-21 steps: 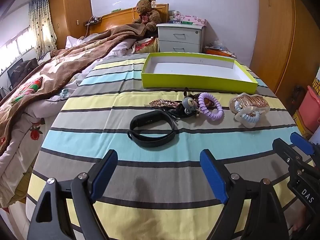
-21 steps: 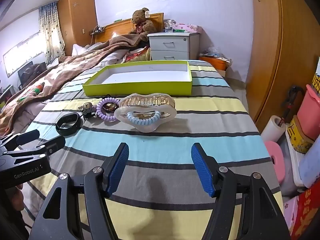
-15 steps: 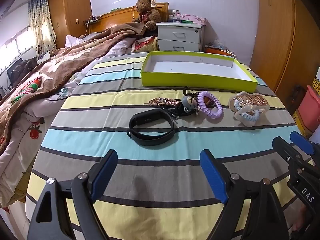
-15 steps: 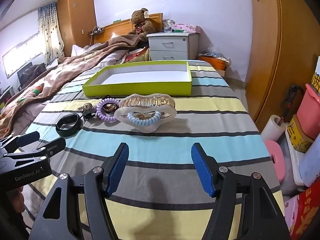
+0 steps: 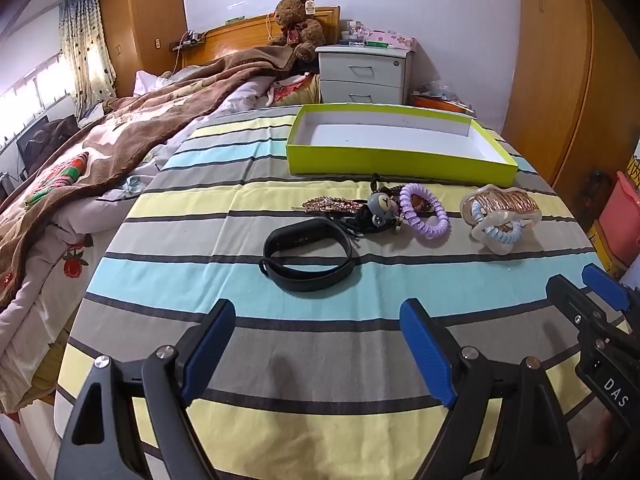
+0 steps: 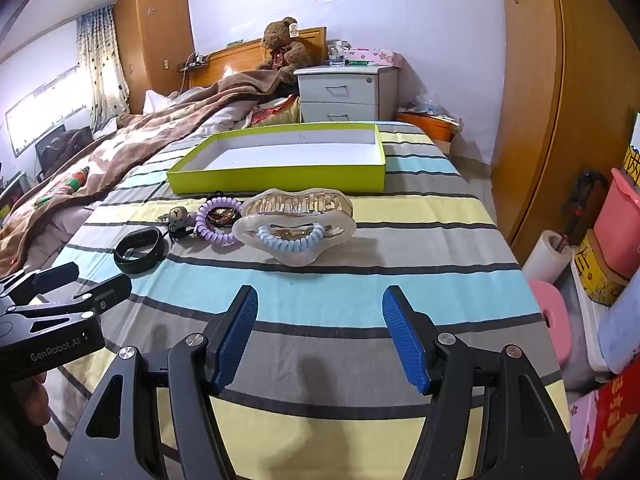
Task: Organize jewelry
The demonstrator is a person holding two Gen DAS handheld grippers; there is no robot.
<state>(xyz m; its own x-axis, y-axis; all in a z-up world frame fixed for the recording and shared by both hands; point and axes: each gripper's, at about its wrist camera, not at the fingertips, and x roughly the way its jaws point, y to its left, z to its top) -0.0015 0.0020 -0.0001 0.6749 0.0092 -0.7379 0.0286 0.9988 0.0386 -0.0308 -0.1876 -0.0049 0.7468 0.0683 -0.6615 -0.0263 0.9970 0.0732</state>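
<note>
Left wrist: left tongs (image 5: 318, 352) spread apart, holding nothing, over the striped worktop (image 5: 280, 420). Black band (image 5: 308, 259) lies nearest, well short of the green tray (image 5: 400, 164); likely light, rubbery, floppy, so pinch across one strap edge.

Right wrist: right tongs (image 6: 320, 338) also apart. Clear claw clip (image 6: 298, 226) directly ahead, probably rigid, slick, brittle; grip its spine.

Lilac walls, wooden wardrobes (image 6: 532, 92), curtained window (image 5: 86, 64), grey nightstand (image 5: 362, 74).
</note>
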